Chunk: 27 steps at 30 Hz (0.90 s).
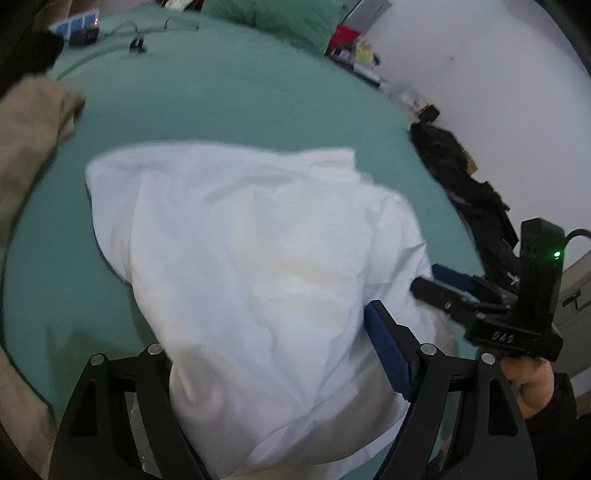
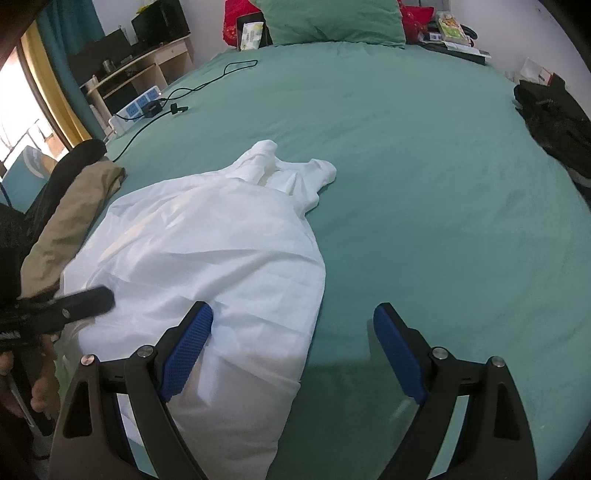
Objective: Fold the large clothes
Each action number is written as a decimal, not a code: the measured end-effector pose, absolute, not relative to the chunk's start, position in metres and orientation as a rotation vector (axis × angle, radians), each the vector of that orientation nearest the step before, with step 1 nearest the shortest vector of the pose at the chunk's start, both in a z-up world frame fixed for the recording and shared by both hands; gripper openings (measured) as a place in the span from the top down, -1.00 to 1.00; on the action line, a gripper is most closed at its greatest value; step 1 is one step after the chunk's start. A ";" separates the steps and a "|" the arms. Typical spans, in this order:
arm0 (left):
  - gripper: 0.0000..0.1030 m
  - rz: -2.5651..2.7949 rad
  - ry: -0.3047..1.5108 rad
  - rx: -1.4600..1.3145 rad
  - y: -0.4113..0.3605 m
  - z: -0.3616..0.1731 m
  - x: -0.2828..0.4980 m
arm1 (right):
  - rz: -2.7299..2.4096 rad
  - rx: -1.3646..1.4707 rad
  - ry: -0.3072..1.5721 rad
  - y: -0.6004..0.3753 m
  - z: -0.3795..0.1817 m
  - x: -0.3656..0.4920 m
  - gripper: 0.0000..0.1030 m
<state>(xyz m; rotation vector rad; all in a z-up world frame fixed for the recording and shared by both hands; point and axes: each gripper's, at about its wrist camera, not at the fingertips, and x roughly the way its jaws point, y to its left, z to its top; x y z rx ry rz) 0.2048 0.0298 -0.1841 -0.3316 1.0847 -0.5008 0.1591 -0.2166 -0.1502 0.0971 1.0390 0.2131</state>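
Note:
A large white garment (image 1: 240, 266) lies crumpled on the green bed sheet (image 1: 229, 103). It also shows in the right wrist view (image 2: 207, 251), with its narrow end toward the pillow. My left gripper (image 1: 273, 354) is open, its jaws wide over the near part of the cloth; the left finger is hidden under fabric. My right gripper (image 2: 291, 350) is open, its left pad (image 2: 188, 350) on the garment's near edge, its right pad (image 2: 399, 354) over bare sheet. The right gripper also shows in the left wrist view (image 1: 439, 284), at the garment's right side.
A tan garment (image 2: 74, 221) and dark clothes lie at the bed's left edge. A black garment (image 2: 554, 125) lies at the right edge. A power strip (image 2: 136, 107) with black cables and a green pillow (image 2: 332, 18) are at the far end.

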 end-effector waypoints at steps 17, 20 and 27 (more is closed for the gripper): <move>-0.18 -0.529 1.061 -0.211 0.008 -0.189 0.199 | 0.301 0.336 1.006 -0.219 -0.174 0.147 -0.15; 0.20 -0.560 1.050 -0.222 0.004 -0.187 0.195 | 0.306 0.365 1.009 -0.212 -0.176 0.143 -0.13; 0.19 -0.532 1.035 -0.224 0.005 -0.183 0.190 | 0.323 0.376 1.032 -0.216 -0.175 0.144 -0.13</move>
